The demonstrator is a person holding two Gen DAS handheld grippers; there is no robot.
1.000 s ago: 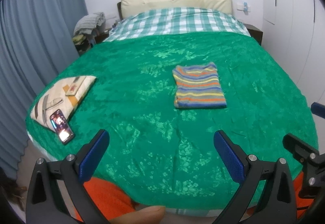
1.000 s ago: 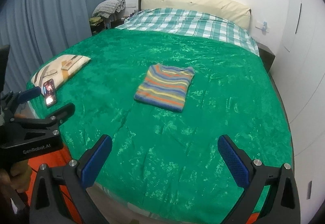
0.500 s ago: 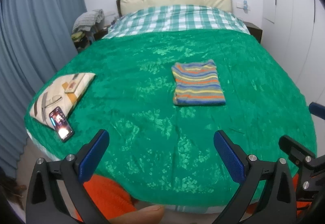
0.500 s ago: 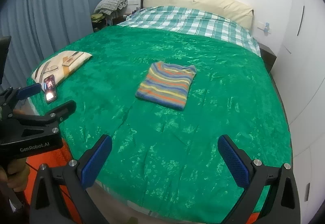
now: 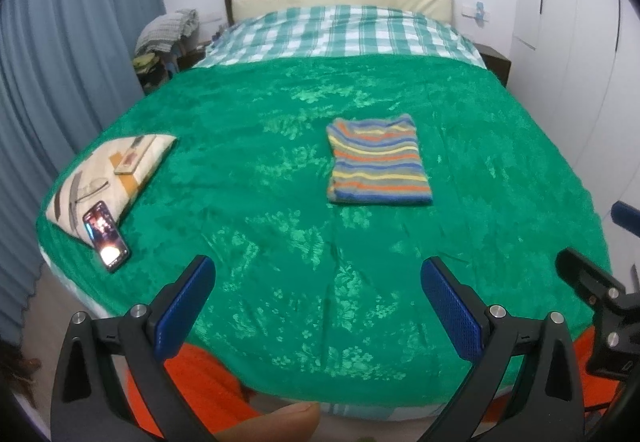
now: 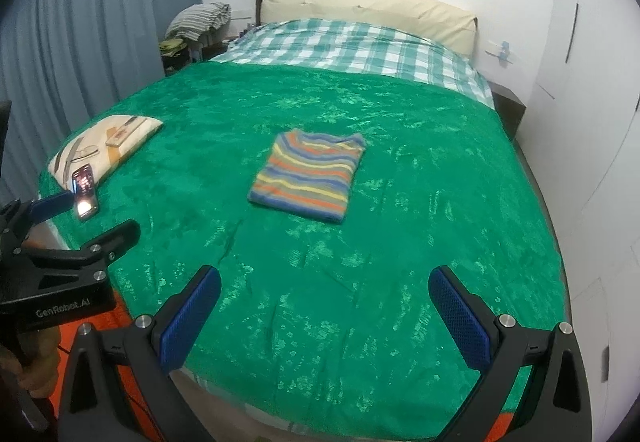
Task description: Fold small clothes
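Observation:
A small striped shirt (image 5: 378, 161) (image 6: 310, 175), folded into a neat rectangle, lies flat in the middle of the green bedspread (image 5: 280, 209) (image 6: 400, 181). My left gripper (image 5: 318, 284) hangs open over the bed's near edge, well short of the shirt, nothing between its blue pads. Equally wide open and empty, my right gripper (image 6: 324, 292) is held back over the foot of the bed. The left gripper's body (image 6: 60, 282) shows at the left of the right wrist view.
A patterned pillow (image 5: 108, 171) lies at the bed's left edge with a lit phone (image 5: 106, 236) leaning on it. Blue curtains (image 5: 60, 61) hang on the left, white wardrobe doors (image 6: 592, 101) stand on the right. Checked bedding (image 5: 340, 33) covers the head end.
Both grippers have drawn back and risen slightly from the bed, so the shirt looks farther away. The shirt itself has not moved.

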